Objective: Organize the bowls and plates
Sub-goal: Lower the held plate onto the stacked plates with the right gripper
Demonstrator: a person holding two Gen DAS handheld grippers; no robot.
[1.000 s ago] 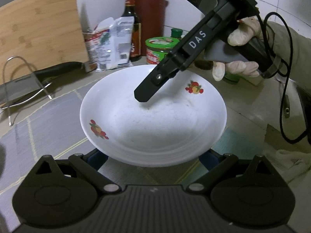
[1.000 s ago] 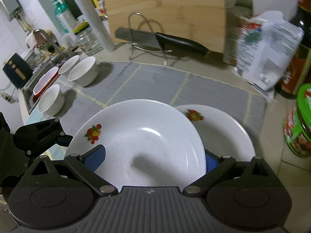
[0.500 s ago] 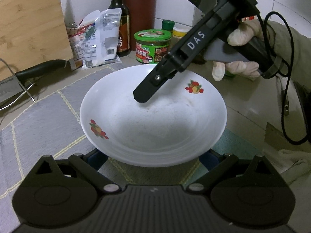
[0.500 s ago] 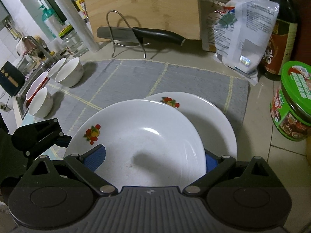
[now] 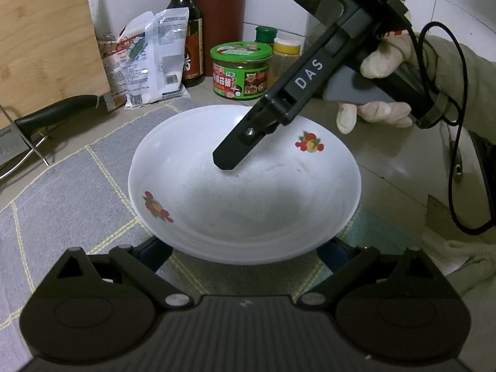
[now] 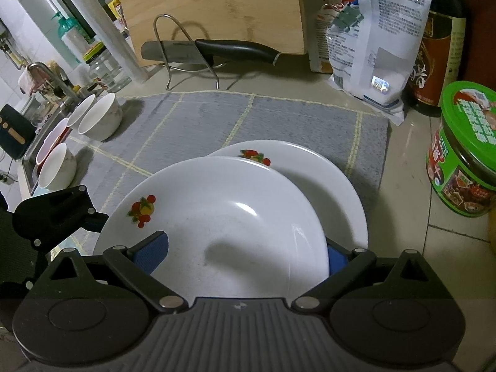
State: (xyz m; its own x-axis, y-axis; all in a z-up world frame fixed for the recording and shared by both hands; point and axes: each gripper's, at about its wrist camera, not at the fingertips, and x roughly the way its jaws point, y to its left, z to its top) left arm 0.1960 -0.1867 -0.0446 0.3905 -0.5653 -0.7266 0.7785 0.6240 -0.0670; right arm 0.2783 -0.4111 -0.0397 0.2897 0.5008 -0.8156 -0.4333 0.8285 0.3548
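White plate (image 6: 217,223) gripped btwn right gripper (image 6: 245,254) pads.

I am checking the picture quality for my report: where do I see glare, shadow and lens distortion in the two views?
Right wrist view: bright glare spots on the held plate, a dark shadow in its middle, straight mat lines bending. Left wrist view: the plate looks dull grey, shaded under the right gripper; black corners and curved wall tiles show fisheye distortion.

Surface materials and finishes

Plates (image 6: 223,217): glossy white glazed ceramic. Mat (image 6: 217,117): grey woven cloth, matt. Cutting board (image 6: 210,6): pale wood. Counter (image 6: 409,161): smooth, shiny tile. Tongs (image 6: 245,254): matt black plastic.
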